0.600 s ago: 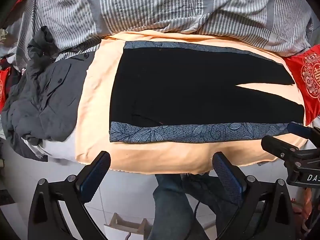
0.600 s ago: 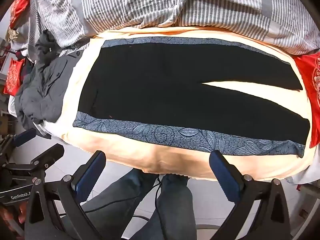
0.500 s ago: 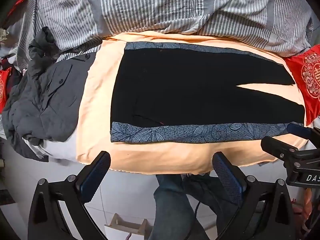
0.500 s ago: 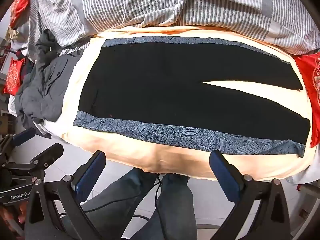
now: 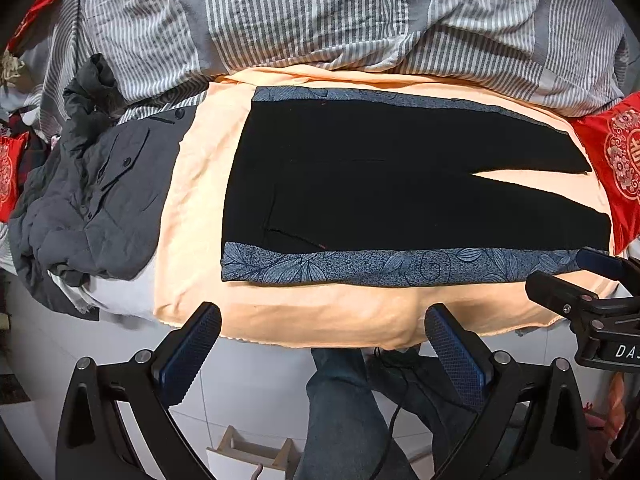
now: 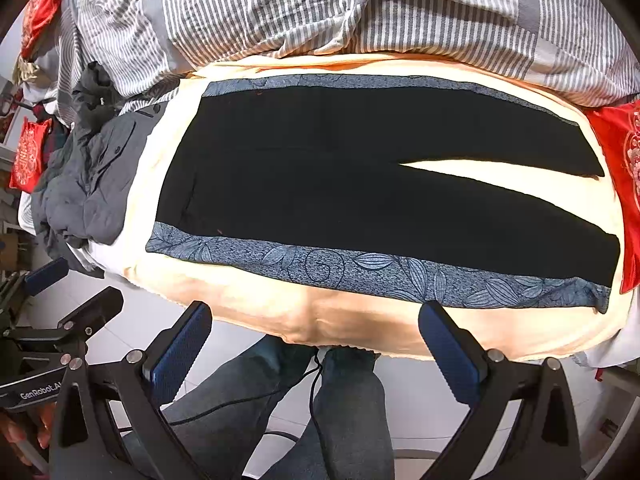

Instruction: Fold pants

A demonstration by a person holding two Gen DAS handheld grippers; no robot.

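Both hand-held grippers, left (image 5: 322, 334) and right (image 6: 314, 330), tilted steeply down, jaws wide, empty; pants (image 5: 400, 184) flat beyond

Pants (image 5: 400, 184) lie on sheet (image 5: 320, 312), jacket (image 5: 92, 200) left.

A peach sheet (image 5: 328, 312) covers the bed. Behind the sheet lies a bunched grey-and-white striped duvet (image 5: 320, 12), and at the sheet's left edge sits a heap of dark grey clothing (image 5: 92, 196). A red embroidered cushion (image 5: 616, 160) touches the sheet's right end, and below the sheet's near edge the white tiled floor (image 5: 248, 380) shows.
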